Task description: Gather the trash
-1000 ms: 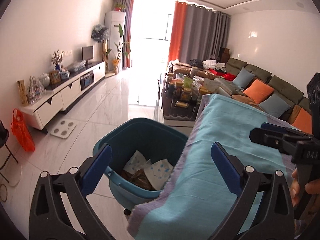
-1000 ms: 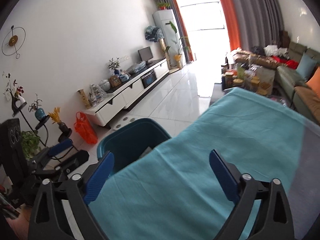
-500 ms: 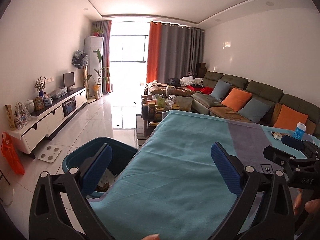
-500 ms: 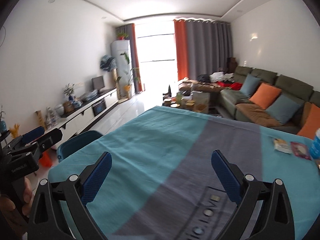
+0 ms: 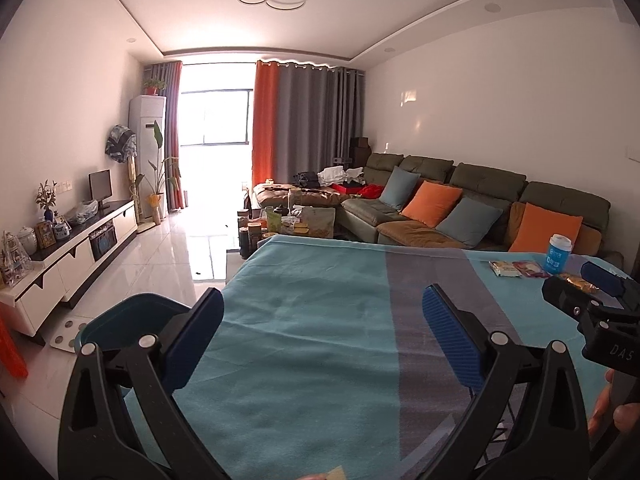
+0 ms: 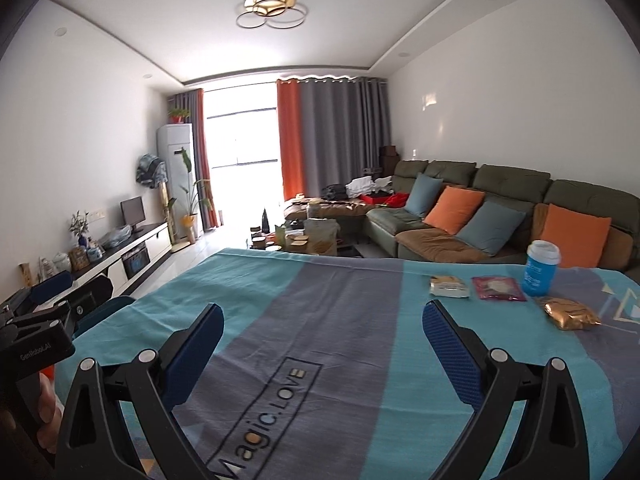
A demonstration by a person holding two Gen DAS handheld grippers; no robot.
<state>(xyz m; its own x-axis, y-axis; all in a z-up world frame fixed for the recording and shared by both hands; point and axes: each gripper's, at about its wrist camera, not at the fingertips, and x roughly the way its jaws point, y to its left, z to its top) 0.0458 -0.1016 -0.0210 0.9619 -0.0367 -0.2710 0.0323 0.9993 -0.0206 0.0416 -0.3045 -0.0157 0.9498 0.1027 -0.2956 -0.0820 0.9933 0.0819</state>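
Right wrist view: trash lies far right on the table.
Right gripper (image 6: pixel 323 342), nearer than left gripper (image 5: pixel 322 330), both gaping empty; gold wrapper (image 6: pixel 570 317) closest.

The room is being lit by a bright window (image 5: pixel 212 116), which is being flanked by orange and grey curtains (image 5: pixel 304 124). The right wall is being lined by a green sofa (image 5: pixel 460 196) with orange and blue cushions. A white TV cabinet (image 5: pixel 80 248) is being backed by the left wall, and glare is being thrown across the tiled floor (image 5: pixel 160 256)
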